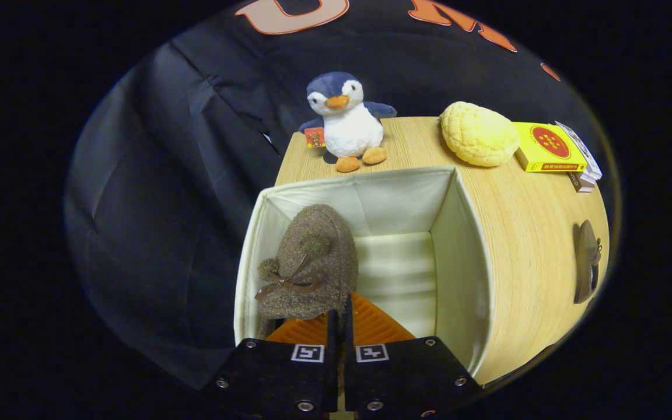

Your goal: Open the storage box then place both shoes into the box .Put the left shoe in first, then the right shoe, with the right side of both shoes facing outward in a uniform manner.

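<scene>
Inside the open cream fabric storage box (458,245), the hand-held gripper (340,318) is apparently pinching the brown fuzzy bow-tied shoe (312,262) (toe pointing away), lowering it leftward.

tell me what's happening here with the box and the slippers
A person's hand-held gripper is lowering a brown fuzzy shoe into the open white storage box, near its left wall. The orange fingers look closed together around the shoe's rear edge. The second shoe waits on the wooden table to the right of the box. Beyond the box sit a plush penguin, a yellow bun-shaped toy and a yellow packet.
</scene>
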